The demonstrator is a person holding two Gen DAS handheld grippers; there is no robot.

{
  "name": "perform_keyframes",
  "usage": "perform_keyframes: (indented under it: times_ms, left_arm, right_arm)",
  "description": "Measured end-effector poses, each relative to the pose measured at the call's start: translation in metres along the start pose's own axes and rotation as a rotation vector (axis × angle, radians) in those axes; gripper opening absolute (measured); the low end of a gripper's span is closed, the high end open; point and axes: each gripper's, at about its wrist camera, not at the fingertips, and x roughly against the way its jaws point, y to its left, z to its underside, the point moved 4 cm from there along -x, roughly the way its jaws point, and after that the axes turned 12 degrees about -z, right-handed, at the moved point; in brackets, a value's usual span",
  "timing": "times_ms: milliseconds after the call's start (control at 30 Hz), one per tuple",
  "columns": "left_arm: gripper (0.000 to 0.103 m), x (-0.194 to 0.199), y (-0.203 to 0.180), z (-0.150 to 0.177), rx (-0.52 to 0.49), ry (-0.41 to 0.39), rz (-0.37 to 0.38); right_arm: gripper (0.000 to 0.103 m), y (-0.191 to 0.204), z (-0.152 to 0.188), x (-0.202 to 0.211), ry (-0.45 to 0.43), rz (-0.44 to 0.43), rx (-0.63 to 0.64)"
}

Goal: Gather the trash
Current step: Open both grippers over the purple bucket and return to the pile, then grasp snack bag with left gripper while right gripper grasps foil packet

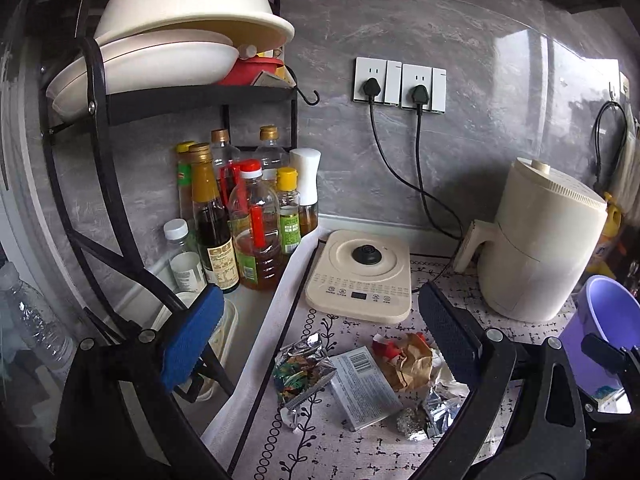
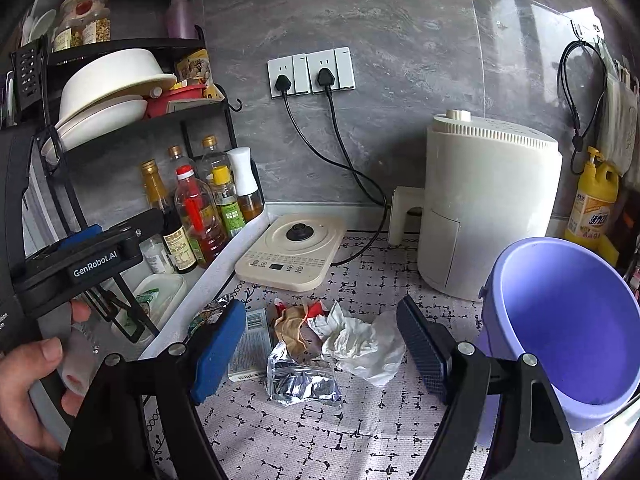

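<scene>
A pile of trash lies on the patterned mat: a colourful foil wrapper [image 1: 300, 372], a grey carton [image 1: 366, 388], brown crumpled paper [image 1: 408, 364], a foil ball [image 1: 412, 424], a silver foil packet [image 2: 300, 380] and white crumpled tissue [image 2: 360, 344]. My left gripper [image 1: 320, 344] is open and empty above the pile. My right gripper [image 2: 324, 352] is open and empty, just in front of the tissue. A purple bin [image 2: 568, 328] stands right of the pile and shows at the left wrist view's right edge [image 1: 604, 320].
A cream induction base [image 2: 292, 252] and a cream air fryer [image 2: 488, 208] stand behind the trash, with cords to wall sockets [image 2: 312, 72]. A black rack [image 1: 100, 120] with bowls and several sauce bottles [image 1: 240, 220] is at the left. A yellow detergent bottle [image 2: 592, 208] stands far right.
</scene>
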Motion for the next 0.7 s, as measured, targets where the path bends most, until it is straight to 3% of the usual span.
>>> perform_keyframes:
  times_ms: [400,700]
  left_arm:
    - [0.095,-0.038,0.010,0.056,-0.010,0.141,-0.057]
    - [0.075,-0.075,0.002,0.088,-0.020,0.223,-0.049]
  right_arm:
    - [0.072,0.002,0.041,-0.056,0.171,-0.044,0.015]
    - [0.068,-0.002,0.065,-0.094,0.254,-0.061,0.028]
